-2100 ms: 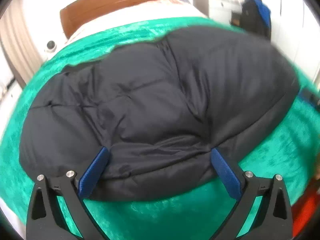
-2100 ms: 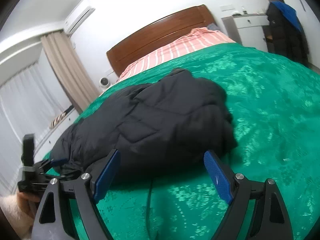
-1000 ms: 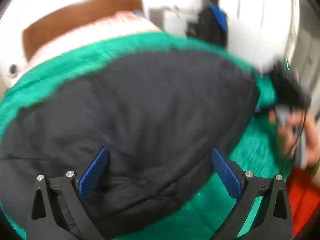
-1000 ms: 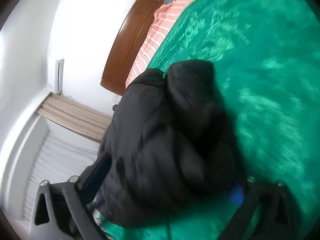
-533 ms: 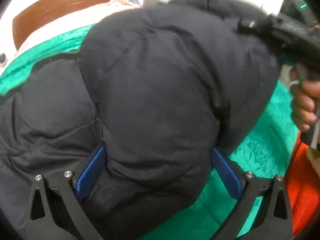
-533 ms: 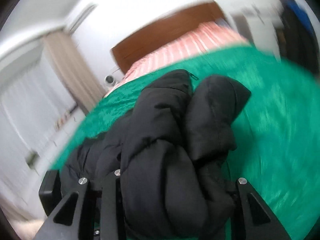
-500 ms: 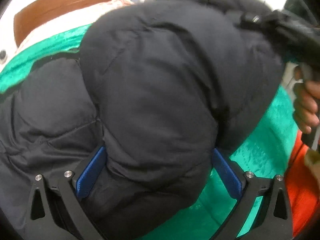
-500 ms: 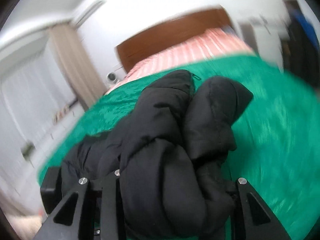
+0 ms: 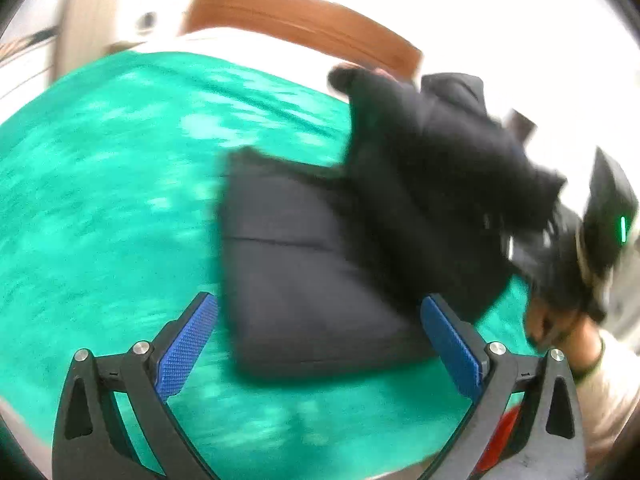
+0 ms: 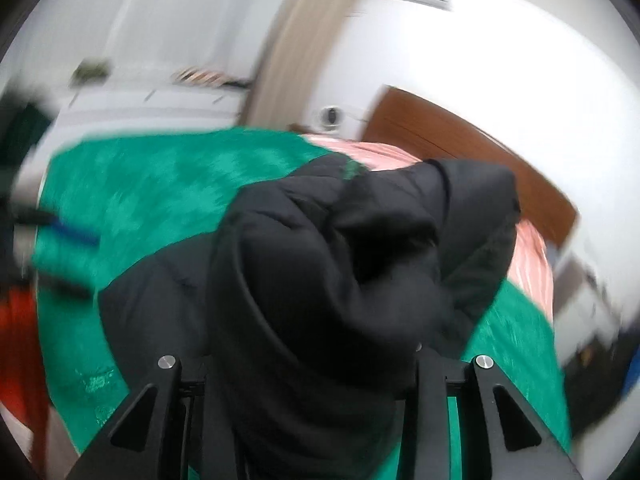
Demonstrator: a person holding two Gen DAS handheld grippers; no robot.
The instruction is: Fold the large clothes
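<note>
1. in the left wrist view, the left gripper (image 9: 318, 336) hung over the green bedspread (image 9: 100, 200) with its blue-padded fingers (image 9: 186, 346) spread wide and nothing between them. the black puffer jacket (image 9: 320, 272) lay just ahead of the fingers, its lower part flat on the bed, while its upper part was lifted off the bed toward the right. at the right edge the right gripper (image 9: 560, 248) showed as a blurred black shape at that raised part, with the person's right hand (image 9: 560, 328) below it. the brown wooden headboard (image 9: 304, 16) stood beyond the bed. the whole view was smeared by motion.

2. in the right wrist view, the right gripper (image 10: 310, 364) had a thick bundle of the black puffer jacket (image 10: 340, 280) pinched between its fingers (image 10: 426, 400); the cloth bulged upward and hid the finger pads. the rest of the jacket trailed down onto the green bedspread (image 10: 160, 184). a pink striped sheet (image 10: 528, 256) and the wooden headboard (image 10: 460, 136) lay behind, with a beige curtain (image 10: 304, 32) by the white wall. the left gripper (image 10: 64, 236) showed only as a blurred blue streak at the left edge.
</note>
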